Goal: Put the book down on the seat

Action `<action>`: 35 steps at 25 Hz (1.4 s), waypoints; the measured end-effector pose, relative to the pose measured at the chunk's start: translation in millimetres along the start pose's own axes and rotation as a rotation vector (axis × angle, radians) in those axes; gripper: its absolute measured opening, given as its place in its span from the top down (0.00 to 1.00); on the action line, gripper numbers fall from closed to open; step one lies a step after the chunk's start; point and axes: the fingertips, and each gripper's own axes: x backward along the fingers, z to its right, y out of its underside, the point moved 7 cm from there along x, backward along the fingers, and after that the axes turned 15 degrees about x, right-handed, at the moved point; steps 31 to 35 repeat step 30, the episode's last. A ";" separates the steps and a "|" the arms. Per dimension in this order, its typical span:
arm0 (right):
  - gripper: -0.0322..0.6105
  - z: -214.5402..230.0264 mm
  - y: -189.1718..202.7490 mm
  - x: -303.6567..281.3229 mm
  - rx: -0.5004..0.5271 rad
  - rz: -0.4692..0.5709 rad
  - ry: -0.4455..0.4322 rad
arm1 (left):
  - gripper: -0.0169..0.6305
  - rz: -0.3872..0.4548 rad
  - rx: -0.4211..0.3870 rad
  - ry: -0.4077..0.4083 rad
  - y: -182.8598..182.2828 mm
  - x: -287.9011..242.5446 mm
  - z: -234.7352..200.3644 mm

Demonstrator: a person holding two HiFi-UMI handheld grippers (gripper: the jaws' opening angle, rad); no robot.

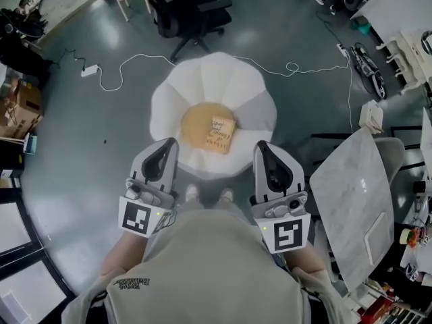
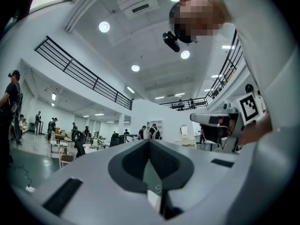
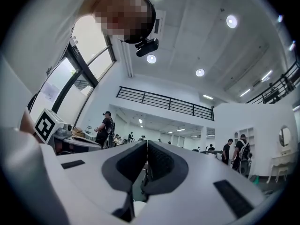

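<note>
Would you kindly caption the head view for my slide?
Book resting on white flower-shaped seat; left hand-held gripper and right hand-held gripper shut, empty.

I was working in a big open hall, part office, part test lab. A glossy grey floor [image 1: 88,147] ran everywhere, with a black office chair [image 1: 192,15] at 12 o'clock, a loose white cable [image 1: 145,55] trailing behind a flower-shaped seat [image 1: 250,93], a marble-topped table [image 1: 354,201] at 3 o'clock and cardboard boxes [image 1: 23,103] at 9. The gripper views showed a railed mezzanine [image 2: 84,74], round ceiling lights [image 2: 104,26] and people [image 2: 11,102] standing among desks
</note>
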 end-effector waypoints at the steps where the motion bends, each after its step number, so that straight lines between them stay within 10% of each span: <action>1: 0.93 -1.2 1.3 -0.3 -0.008 -0.007 -0.005 | 0.96 -0.007 0.006 0.000 -0.2 0.3 0.6; 35: 0.94 1.0 23.0 -2.9 -0.158 -0.083 -0.048 | 0.96 -0.013 0.075 -0.001 -5.3 -12.1 7.6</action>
